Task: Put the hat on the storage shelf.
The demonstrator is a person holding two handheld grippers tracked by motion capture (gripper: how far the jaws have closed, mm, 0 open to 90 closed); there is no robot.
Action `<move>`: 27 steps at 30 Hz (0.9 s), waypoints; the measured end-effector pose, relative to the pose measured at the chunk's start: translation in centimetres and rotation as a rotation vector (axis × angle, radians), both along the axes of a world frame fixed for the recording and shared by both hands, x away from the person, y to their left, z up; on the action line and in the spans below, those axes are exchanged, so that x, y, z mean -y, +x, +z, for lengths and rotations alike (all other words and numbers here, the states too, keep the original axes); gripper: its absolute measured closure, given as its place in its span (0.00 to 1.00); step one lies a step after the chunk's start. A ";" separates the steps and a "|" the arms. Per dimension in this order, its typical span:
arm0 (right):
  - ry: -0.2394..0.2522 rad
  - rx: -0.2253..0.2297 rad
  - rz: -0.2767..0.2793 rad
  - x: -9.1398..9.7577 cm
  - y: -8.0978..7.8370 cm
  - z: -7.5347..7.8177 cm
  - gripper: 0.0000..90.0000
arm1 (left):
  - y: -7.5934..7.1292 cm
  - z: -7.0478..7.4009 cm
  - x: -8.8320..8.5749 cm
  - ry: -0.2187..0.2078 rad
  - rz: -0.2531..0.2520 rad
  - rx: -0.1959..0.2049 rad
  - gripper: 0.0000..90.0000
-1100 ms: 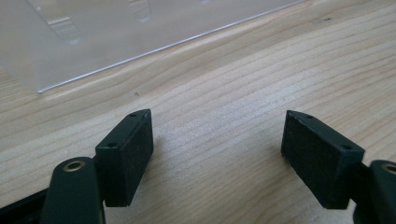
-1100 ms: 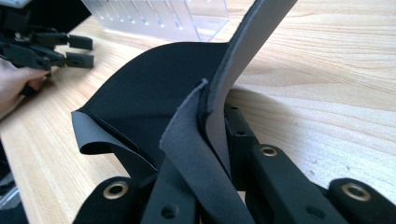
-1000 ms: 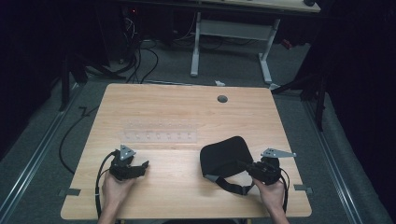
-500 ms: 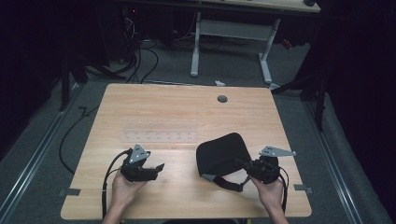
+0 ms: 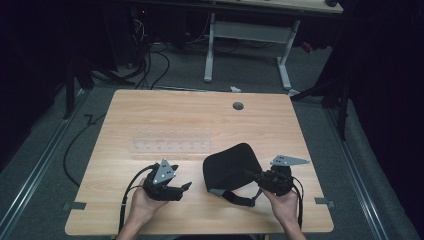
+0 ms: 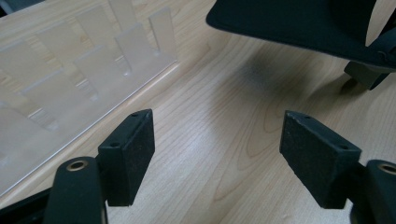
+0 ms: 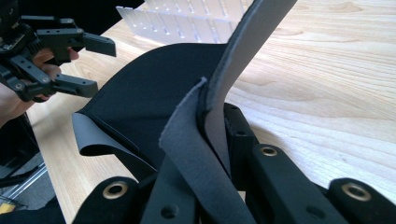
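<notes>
Left claw (image 5: 186, 186) has slid in from the left side of the table (image 5: 150, 115) toward the black cap (image 5: 231, 165) since the earlier frames, and the cap has shifted a bit too, with the right claw (image 5: 252, 175) barely budging. From the high view, the cap sits at the near right part of the table, its strap (image 5: 239, 197) hanging toward the person, and the right claw has it by the edge; the left one is just beside it, not touching. A clear rack (image 5: 170, 141) lies flat behind them, mid table. Left gripper view: jaws wide apart with nothing between them, just bare wood, the cap's brim (image 6: 289, 23) ahead at the top right and the rack (image 6: 70, 84) off to the left. Right gripper view: the claw (image 7: 210, 140) is clamped tight on a thin fold of the cap's fabric (image 7: 140, 93), with the left claw (image 7: 88, 65) coming in at the far left. My worry here: that pinch is only on floppy cloth near the edge, so a tug from the other side could pull it free, or the cap just folds and the left claw grabs air. Swinging in too low could also scrape the table or clip the rack.
</notes>
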State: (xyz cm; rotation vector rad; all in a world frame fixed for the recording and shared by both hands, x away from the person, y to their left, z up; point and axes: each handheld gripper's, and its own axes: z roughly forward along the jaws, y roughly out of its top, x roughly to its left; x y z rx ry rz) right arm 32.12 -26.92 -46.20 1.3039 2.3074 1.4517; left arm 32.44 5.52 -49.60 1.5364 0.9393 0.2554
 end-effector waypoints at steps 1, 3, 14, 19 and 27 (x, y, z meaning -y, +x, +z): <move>0.002 -0.001 0.006 -0.1 0.0 -0.1 0.95 | -0.1 -0.1 0.2 0.006 -0.003 -0.001 0.30; 0.002 -0.006 0.015 -0.4 0.0 -0.2 0.95 | -0.2 -0.1 0.5 0.021 -0.018 0.003 0.30; -0.005 -0.034 0.059 -1.8 0.2 -0.7 0.95 | -0.5 -0.2 1.3 0.034 -0.047 0.023 0.30; -0.011 -0.047 0.073 -2.2 0.3 -0.9 0.95 | -0.5 -0.2 1.4 0.039 -0.049 0.028 0.30; -0.012 -0.057 0.090 -3.0 0.6 -0.7 0.95 | -0.9 -0.4 2.7 0.056 -0.075 0.054 0.31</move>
